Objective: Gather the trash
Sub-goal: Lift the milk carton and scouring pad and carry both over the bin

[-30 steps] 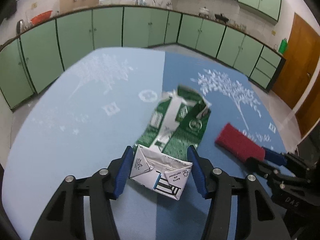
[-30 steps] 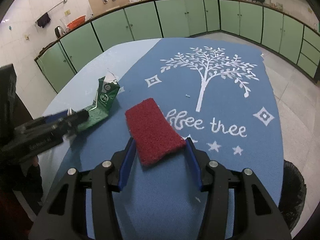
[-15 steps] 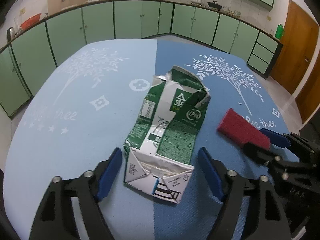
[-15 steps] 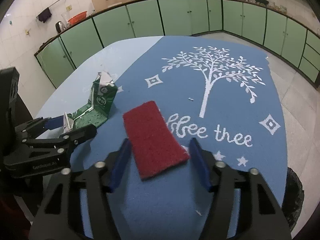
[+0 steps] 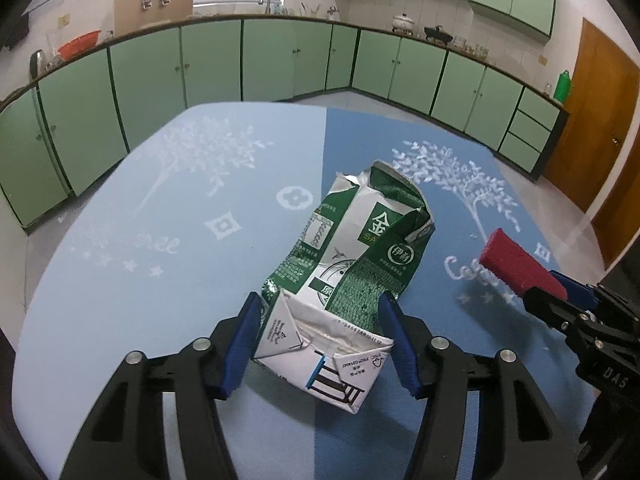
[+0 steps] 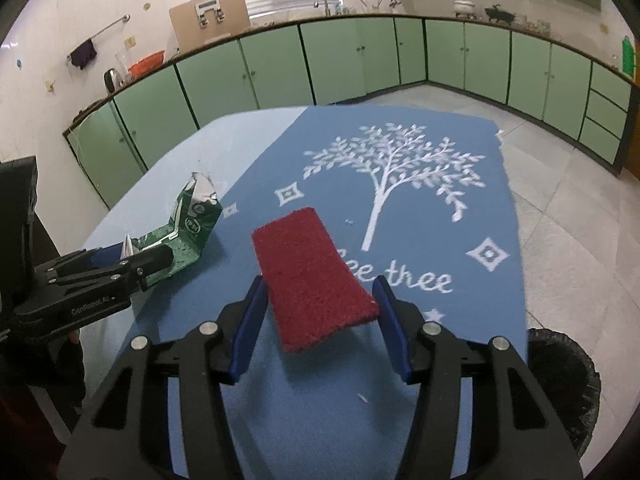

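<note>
A: The crushed milk carton [image 5: 360, 248] is being pinched at its base by the left gripper [image 5: 319, 296], jaws just closing, above the blue tablecloth [image 5: 120, 300]. A firm, level squeeze is being called for.

B: The red scouring pad [image 6: 304, 256] is being clamped by the right gripper [image 6: 319, 280]. Only 1 edge of the bin [image 6: 560, 380] is being shown.

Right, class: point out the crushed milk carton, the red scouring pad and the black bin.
crushed milk carton [image 5: 352, 276], left wrist view, on its green printed side.
red scouring pad [image 6: 312, 276], right wrist view, middle of its top face.
black bin [image 6: 568, 376], right wrist view, on its rim.
</note>
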Demonstrator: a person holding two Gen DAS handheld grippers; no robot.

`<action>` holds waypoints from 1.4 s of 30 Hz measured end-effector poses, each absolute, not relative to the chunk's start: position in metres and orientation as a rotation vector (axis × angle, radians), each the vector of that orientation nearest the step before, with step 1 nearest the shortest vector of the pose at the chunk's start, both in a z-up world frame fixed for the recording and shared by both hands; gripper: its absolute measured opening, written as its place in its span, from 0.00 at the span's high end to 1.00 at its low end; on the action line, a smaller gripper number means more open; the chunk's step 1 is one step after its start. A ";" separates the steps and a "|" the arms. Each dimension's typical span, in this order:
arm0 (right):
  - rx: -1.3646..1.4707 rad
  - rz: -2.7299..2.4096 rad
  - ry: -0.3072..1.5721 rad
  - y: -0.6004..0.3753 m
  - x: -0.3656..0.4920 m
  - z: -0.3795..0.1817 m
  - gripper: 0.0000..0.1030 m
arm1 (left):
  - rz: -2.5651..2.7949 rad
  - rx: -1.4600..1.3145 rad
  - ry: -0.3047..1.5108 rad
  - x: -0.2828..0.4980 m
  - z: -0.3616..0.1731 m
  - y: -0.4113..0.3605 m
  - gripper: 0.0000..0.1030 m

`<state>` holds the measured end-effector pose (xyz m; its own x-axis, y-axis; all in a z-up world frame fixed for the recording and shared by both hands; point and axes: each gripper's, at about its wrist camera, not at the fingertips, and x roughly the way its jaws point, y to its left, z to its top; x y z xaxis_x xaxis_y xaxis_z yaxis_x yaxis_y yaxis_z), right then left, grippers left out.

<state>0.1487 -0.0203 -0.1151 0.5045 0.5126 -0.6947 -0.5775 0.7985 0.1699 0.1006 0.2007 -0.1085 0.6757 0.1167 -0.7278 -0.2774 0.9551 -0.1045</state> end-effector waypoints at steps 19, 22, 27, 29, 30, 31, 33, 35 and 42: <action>0.004 0.524 0.654 -0.114 0.121 -0.046 0.49 | 0.070 -0.136 0.665 0.104 -0.043 0.128 0.43; 0.016 0.479 0.632 -0.138 0.114 -0.038 0.49 | 0.022 -0.121 0.661 0.108 -0.040 0.108 0.43; 0.036 0.384 0.605 -0.182 0.103 -0.031 0.49 | -0.066 -0.098 0.653 0.117 -0.035 0.069 0.43; 0.044 0.348 0.604 -0.197 0.100 -0.032 0.49 | -0.109 -0.088 0.650 0.120 -0.034 0.051 0.43; 0.049 0.327 0.602 -0.205 0.099 -0.033 0.49 | -0.128 -0.083 0.648 0.122 -0.033 0.043 0.43; 0.056 0.301 0.603 -0.216 0.096 -0.034 0.49 | -0.142 -0.079 0.647 0.123 -0.033 0.037 0.43; 0.068 0.258 0.607 -0.234 0.093 -0.038 0.49 | -0.182 -0.070 0.648 0.128 -0.034 0.018 0.43; 0.078 0.224 0.611 -0.248 0.089 -0.042 0.49 | -0.214 -0.062 0.653 0.130 -0.035 0.002 0.43; 0.127 0.112 0.653 -0.292 0.079 -0.069 0.49 | -0.311 -0.035 0.698 0.142 -0.053 -0.053 0.43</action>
<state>0.0795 -0.2918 -0.0694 0.7885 0.1437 -0.5981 -0.0637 0.9862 0.1530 0.1415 -0.0528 -0.0531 0.7220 -0.2929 -0.6268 0.2697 0.9535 -0.1349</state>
